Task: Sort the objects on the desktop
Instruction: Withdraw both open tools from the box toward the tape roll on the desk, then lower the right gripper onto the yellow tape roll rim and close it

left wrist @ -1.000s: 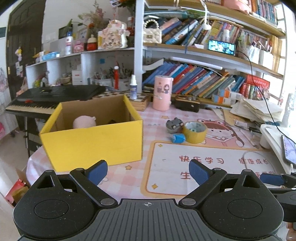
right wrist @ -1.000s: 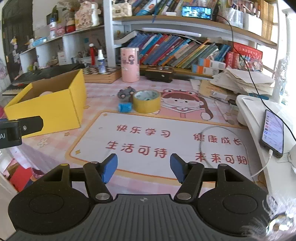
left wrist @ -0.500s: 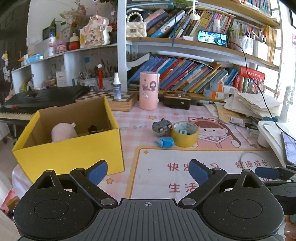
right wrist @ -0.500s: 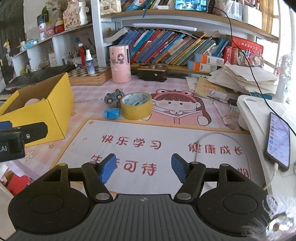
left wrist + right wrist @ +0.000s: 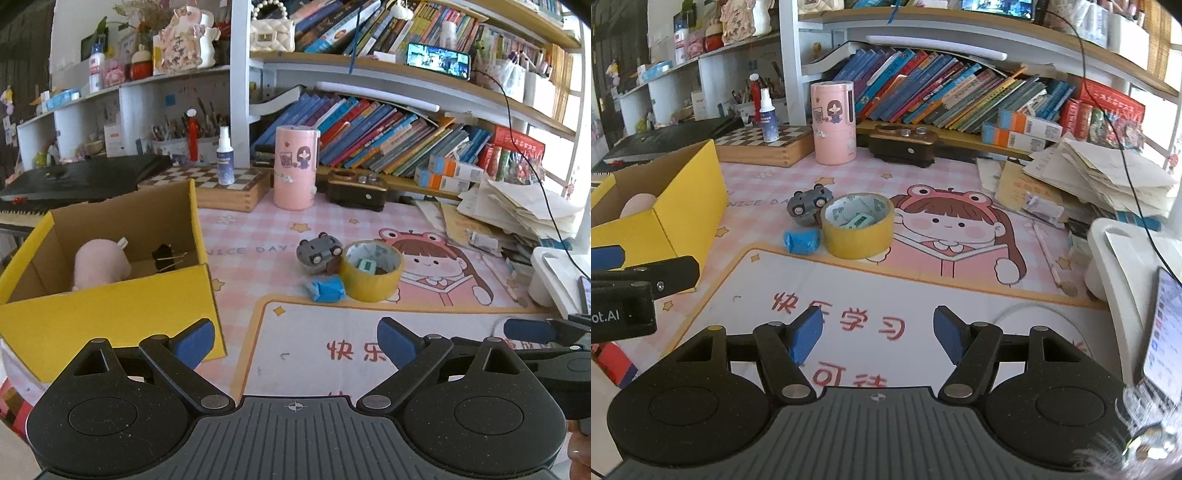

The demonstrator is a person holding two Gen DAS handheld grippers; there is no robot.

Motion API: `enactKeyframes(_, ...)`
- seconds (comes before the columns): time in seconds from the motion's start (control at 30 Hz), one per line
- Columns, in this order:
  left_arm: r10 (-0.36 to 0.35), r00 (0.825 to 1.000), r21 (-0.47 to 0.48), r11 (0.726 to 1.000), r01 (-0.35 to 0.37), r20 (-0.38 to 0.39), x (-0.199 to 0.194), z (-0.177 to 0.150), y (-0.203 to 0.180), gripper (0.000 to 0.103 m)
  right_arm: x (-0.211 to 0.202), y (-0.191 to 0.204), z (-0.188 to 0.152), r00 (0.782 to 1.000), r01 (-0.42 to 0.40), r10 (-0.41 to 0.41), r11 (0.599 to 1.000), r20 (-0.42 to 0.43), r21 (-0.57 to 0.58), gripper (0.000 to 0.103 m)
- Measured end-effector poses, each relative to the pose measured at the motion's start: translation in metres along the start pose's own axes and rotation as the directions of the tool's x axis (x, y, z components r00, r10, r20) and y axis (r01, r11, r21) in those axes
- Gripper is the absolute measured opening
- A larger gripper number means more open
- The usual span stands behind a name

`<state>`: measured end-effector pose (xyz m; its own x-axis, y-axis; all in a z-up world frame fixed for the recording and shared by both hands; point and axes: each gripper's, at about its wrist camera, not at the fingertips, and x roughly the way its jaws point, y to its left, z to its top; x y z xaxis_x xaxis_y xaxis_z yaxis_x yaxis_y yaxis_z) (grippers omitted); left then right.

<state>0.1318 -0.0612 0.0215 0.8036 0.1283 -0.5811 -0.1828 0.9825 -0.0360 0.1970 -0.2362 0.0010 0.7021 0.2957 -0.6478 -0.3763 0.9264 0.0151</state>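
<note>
I hold two grippers low at the front edge of a cluttered desk, both angled down toward the pink desk mat (image 5: 923, 280). My left gripper (image 5: 295, 343), at the bottom of the left wrist view, has its blue pads spread wide with nothing between them. My right gripper (image 5: 875, 332), at the bottom of the right wrist view, is also released, its pads apart over bare mat. I judge both are empty because they are on approach, ready to take an item each.

The things left to sort sit clustered in the middle of both frames: a yellow tape roll (image 5: 857, 225), a crumpled blue wrapper (image 5: 801, 240) touching its left side, and a grey toy car (image 5: 809, 205) tipped on its side just behind. A small green item (image 5: 860, 220) lies inside the roll's hole.

The yellow box (image 5: 110, 325) fills the lower left of the left view, open side up to receive things. Only this view looks down into it: a pink plush toy (image 5: 99, 266) and a small black clip (image 5: 164, 254) already lie inside. The right view shows just the box's corner at the left edge, but alone shows a phone (image 5: 1161, 332) at the lower right, on a white stand.
</note>
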Motion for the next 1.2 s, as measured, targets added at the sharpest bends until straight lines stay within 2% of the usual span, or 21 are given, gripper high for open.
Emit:
enactKeyframes(0.77,0.084,0.995,-0.027,0.996,-0.085,-0.046,0.051,0.023,-0.035,0.097,0.072,-0.05,0.045,0.995,-0.091,0.088,0.995,-0.052,-0.049,0.069)
enactKeyframes(0.93,0.116,0.992,-0.011,0.993,-0.117,-0.048,0.051,0.023,-0.037,0.097,0.089,-0.055,0.052,0.988,-0.143,0.138,0.987,-0.068,-0.07,0.079)
enactKeyframes(1.2,0.166,0.985,-0.012,0.986,-0.167,-0.056,0.043,0.02,-0.032,0.097,0.123,-0.042,0.065,0.972,-0.228,0.213,0.957,-0.102,-0.177,0.086)
